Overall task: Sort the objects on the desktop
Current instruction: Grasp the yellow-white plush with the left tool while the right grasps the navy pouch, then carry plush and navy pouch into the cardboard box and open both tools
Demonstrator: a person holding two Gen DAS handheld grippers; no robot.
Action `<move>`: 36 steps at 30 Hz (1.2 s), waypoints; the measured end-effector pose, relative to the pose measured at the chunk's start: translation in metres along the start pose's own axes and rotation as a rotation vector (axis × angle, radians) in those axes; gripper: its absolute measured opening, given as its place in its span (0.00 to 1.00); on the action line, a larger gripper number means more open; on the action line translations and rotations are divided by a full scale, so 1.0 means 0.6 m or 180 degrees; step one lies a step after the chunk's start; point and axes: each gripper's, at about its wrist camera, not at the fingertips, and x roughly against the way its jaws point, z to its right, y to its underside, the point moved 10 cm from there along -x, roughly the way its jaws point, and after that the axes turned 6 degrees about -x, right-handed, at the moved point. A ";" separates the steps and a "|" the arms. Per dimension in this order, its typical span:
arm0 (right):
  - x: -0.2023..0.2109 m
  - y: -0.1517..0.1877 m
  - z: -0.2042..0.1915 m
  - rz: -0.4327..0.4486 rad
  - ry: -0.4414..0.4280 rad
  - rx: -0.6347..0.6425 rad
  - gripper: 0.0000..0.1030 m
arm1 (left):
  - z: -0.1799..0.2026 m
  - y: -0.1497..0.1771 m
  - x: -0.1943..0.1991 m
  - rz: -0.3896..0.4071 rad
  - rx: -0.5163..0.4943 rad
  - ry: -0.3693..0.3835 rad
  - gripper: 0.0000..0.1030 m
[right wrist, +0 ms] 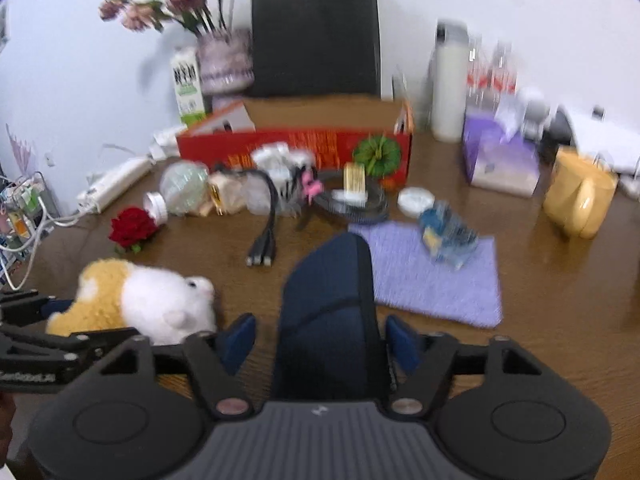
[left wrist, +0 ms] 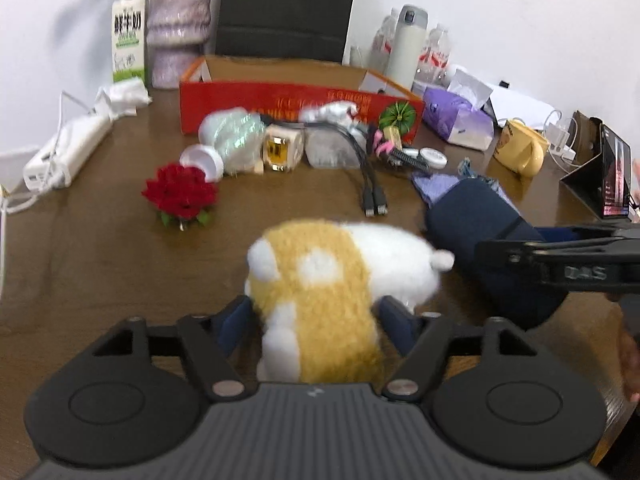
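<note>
A yellow and white plush hamster lies on the brown table between the blue pads of my left gripper, whose jaws press its sides. It also shows in the right wrist view. A dark navy pouch lies between the fingers of my right gripper; the right pad touches it, a small gap shows at the left pad. The pouch also shows in the left wrist view. An open red cardboard box stands at the back.
A red rose ornament, jars, a black cable, a lilac cloth with a blue packet, a yellow mug, a purple tissue pack, a white flask, a vase, a milk carton, a power strip and a tablet crowd the table.
</note>
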 end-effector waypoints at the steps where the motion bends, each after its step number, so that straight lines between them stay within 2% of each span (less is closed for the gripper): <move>1: -0.011 0.003 0.002 -0.0042 -0.0043 -0.0064 0.60 | -0.001 0.002 -0.001 0.0014 0.0004 -0.0005 0.48; 2: -0.018 0.005 0.002 -0.0044 -0.0050 -0.0063 0.63 | -0.002 0.003 0.000 0.0017 0.0004 -0.0025 0.47; 4: -0.030 0.010 -0.003 -0.0070 0.0221 0.0184 0.70 | -0.004 0.001 0.007 0.0027 0.0041 -0.0066 0.47; 5: -0.033 0.012 -0.010 -0.0052 0.0416 0.0390 0.71 | -0.004 -0.002 0.016 0.0082 0.0048 -0.0071 0.46; 6: -0.034 0.013 -0.018 -0.0038 0.0493 0.0545 0.73 | -0.004 -0.007 0.024 0.0138 0.0035 -0.0080 0.46; 8: -0.040 0.011 -0.035 -0.0029 0.0509 0.0674 0.69 | -0.007 -0.019 0.039 0.0228 0.0029 -0.0111 0.46; 15: -0.043 0.000 -0.044 -0.0051 0.0370 0.0580 0.57 | -0.019 -0.062 0.077 0.0457 0.0079 -0.0109 0.46; 19: -0.013 -0.006 -0.051 0.0034 0.0026 0.0328 0.56 | -0.026 -0.087 0.075 0.0487 0.0158 -0.0066 0.46; 22: 0.014 -0.031 -0.053 0.0147 -0.0181 0.0166 0.56 | -0.038 -0.124 0.068 0.0478 0.0251 0.0031 0.46; 26: 0.056 -0.120 -0.053 0.0442 -0.0550 -0.0051 0.57 | -0.067 -0.223 0.046 0.0465 0.0289 0.0175 0.46; 29: 0.045 -0.228 -0.043 0.0743 -0.0381 0.0079 0.57 | -0.102 -0.324 -0.008 0.0399 0.0258 0.0101 0.46; 32: -0.031 -0.340 -0.021 0.0765 -0.0182 0.0082 0.57 | -0.137 -0.418 -0.097 0.0327 0.0110 -0.0136 0.46; 34: -0.116 -0.406 0.003 0.0553 -0.0128 -0.0095 0.57 | -0.158 -0.462 -0.178 0.0200 0.0036 -0.0297 0.46; 36: -0.200 -0.445 0.024 0.0312 -0.0028 -0.0314 0.57 | -0.170 -0.480 -0.250 0.0052 -0.0072 -0.0336 0.46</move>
